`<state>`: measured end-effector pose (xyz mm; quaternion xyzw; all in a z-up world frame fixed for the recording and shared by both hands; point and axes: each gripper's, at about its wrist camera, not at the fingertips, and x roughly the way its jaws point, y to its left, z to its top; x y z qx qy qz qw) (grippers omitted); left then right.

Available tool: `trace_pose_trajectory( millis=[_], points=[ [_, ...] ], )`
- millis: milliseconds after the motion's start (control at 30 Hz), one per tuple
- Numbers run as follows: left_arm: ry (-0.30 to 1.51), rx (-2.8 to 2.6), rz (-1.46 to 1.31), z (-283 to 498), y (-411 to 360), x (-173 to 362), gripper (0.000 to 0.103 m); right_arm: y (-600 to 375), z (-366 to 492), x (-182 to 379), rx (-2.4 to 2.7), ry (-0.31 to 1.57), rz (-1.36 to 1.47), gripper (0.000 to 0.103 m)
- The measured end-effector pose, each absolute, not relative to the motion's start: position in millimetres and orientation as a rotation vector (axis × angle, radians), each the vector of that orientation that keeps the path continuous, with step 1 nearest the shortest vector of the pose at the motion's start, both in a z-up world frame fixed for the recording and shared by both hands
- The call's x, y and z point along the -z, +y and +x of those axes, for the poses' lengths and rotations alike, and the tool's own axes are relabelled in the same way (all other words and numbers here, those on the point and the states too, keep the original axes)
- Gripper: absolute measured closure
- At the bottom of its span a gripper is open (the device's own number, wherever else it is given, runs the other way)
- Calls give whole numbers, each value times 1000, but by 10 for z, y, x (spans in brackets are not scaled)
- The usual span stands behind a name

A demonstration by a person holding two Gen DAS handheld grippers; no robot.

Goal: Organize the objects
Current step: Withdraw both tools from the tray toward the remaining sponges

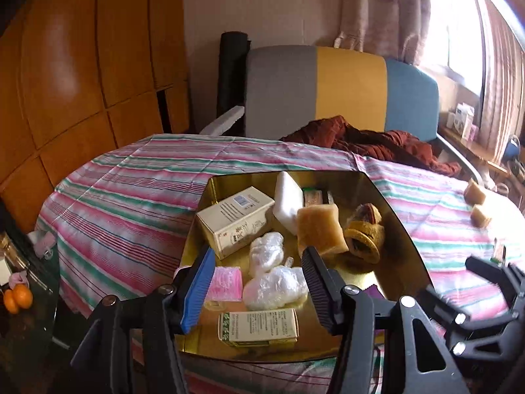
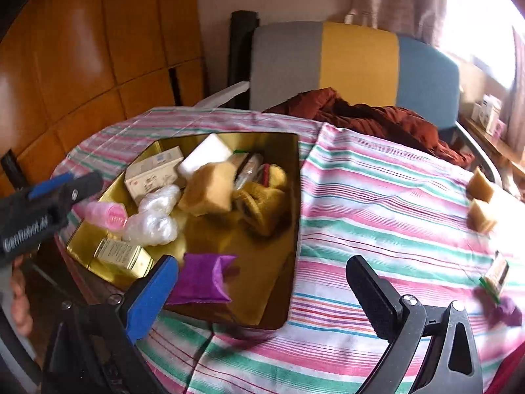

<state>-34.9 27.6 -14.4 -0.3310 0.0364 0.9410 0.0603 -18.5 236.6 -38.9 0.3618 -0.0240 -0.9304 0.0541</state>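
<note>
**Beside the gold tray, more bits wait on the cloth**

On the striped tablecloth sits the gold tray, and everything else lies around that. Inside it are two cream cartons, a white foam block, crumpled clear plastic bags, a pink packet and a yellow knitted piece, and a purple pouch lies at the tray's near edge.

Well out to the right of the tray, two tan sponge blocks lie close together on the cloth, with a small green-edged packet nearer the table edge. To my eye these are what remains to be gathered.

The right gripper hangs just over the tray's near right corner, jaws spread wide, nothing between them; the purple pouch lies beside its blue finger, untouched as far as I can tell. The left gripper hovers over the tray's near left side, jaws parted only part way and pinching nothing.

Those sponge blocks look featherlight and squashy. I'd take one across its flat sides, mid-body, and close gently; it will give rather than slip, and it won't break.
</note>
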Motion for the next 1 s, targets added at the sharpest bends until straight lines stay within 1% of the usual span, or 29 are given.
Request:
trace_pose_trajectory(
  millis=[167, 300, 367, 567, 900, 1000],
  points=[
    [138, -2824, -1023, -292, 361, 184, 47, 2409, -129, 372, 2845, -53, 1123, 0],
    [148, -2797, -1032, -248, 414, 203, 47, 2648, -193, 381, 2853, -153, 1160, 0],
    [161, -2780, -1036, -233, 449, 213, 47, 2767, -206, 364, 2886, -171, 1157, 0],
    [213, -2769, -1018, -193, 546, 210, 47, 3139, -244, 275, 2953, -139, 1197, 0],
    [254, -2725, -1010, -172, 668, 198, 47, 4078, -261, 121, 3096, -131, 1297, 0],
    [262, -2702, -1007, -176, 724, 192, 47, 4463, -224, 74, 3180, -183, 1325, 0]
  ],
)
